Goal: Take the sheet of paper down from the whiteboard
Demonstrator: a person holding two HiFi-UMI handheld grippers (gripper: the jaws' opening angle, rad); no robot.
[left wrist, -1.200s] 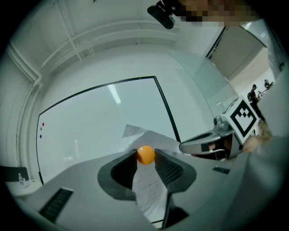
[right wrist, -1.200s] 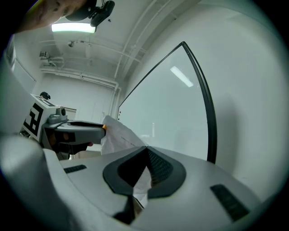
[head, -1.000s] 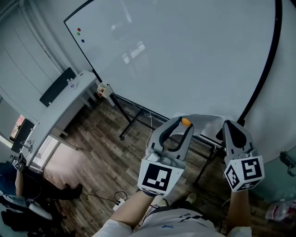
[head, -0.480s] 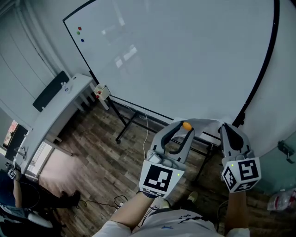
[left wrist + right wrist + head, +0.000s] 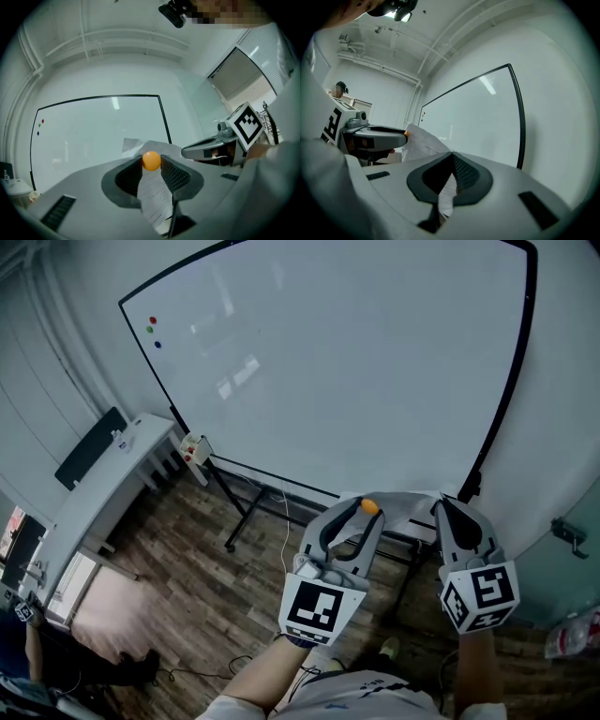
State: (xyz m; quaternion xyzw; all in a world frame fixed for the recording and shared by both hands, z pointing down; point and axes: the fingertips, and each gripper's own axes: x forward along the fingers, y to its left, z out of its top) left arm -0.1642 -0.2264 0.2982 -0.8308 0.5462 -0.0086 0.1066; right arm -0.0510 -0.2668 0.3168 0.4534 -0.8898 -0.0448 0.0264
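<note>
The sheet of paper (image 5: 405, 505) is off the whiteboard (image 5: 328, 362) and hangs between my two grippers, low in the head view. My left gripper (image 5: 368, 510) is shut on a small orange ball (image 5: 151, 160) at its tips. The printed paper (image 5: 155, 197) runs down between its jaws below the ball. My right gripper (image 5: 441, 509) is shut on the paper's other edge (image 5: 447, 191), and the rest of the sheet (image 5: 423, 142) spreads toward the left gripper (image 5: 406, 134). The board face is bare except for three small coloured dots (image 5: 153, 331).
The whiteboard stands on a black frame with legs (image 5: 246, 507) on a wooden floor (image 5: 202, 587). A white desk (image 5: 98, 488) stands at the left, with a small box (image 5: 194, 448) by the board's lower corner. A cable (image 5: 283, 531) trails on the floor.
Both grippers stay shut and hold the paper between them. They have drifted slightly left in the view, and more of the whiteboard's right edge now shows.
</note>
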